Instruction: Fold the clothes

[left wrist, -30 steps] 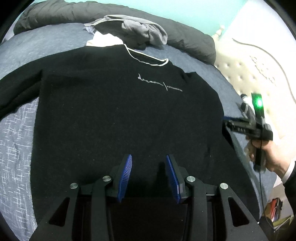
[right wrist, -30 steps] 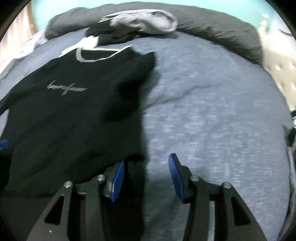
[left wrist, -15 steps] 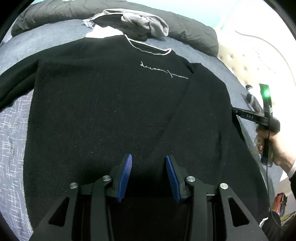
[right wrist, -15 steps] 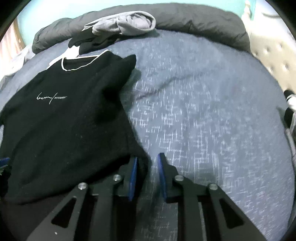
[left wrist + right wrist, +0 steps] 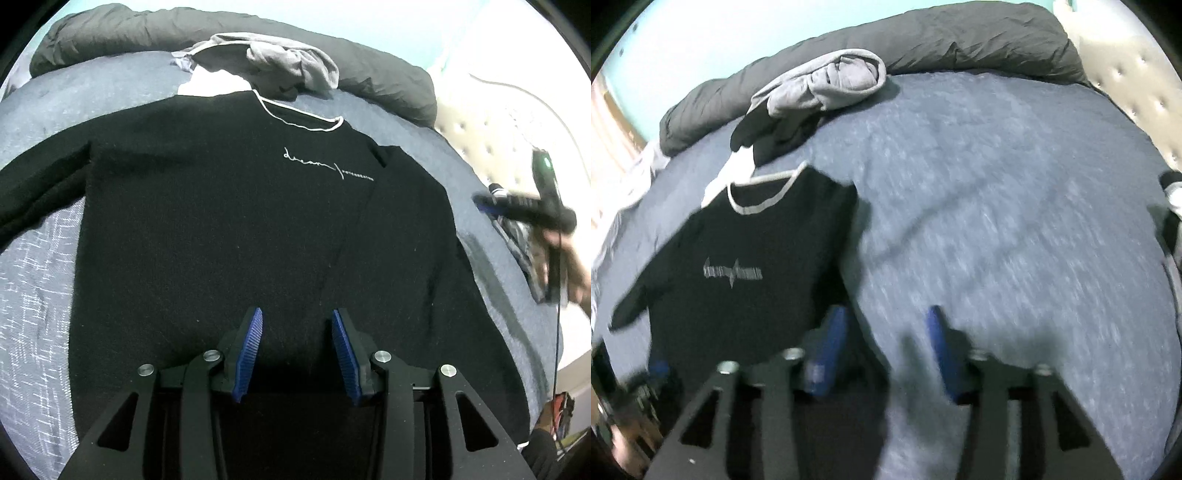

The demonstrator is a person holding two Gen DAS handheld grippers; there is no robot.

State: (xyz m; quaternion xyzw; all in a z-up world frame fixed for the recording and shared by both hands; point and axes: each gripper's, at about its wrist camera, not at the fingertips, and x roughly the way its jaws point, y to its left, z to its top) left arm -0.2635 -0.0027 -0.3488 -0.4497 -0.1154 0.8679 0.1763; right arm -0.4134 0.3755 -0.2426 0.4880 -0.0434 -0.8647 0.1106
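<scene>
A black long-sleeved top (image 5: 221, 221) with a white neck trim and white chest lettering lies flat on the blue bedspread (image 5: 33, 280). Its right sleeve (image 5: 402, 236) is folded in over the body; the other sleeve stretches off to the left. My left gripper (image 5: 297, 323) hovers open over the top's lower hem. My right gripper (image 5: 886, 321) is open above the bedspread just right of the top (image 5: 746, 273), with nothing between its fingers. The right gripper (image 5: 524, 210) also shows blurred at the right of the left wrist view, held by a hand.
A heap of grey and dark clothes (image 5: 280, 62) lies beyond the collar, in front of a dark grey rolled duvet (image 5: 960, 40). A pale tufted headboard (image 5: 491, 122) borders the bed on the right. Small dark items (image 5: 524, 243) lie near that edge.
The right gripper was nearly shut at the sleeve's edge half a second ago; now it is open, lifted and pulled away. The folded sleeve stays on the body. The left gripper barely moved.
</scene>
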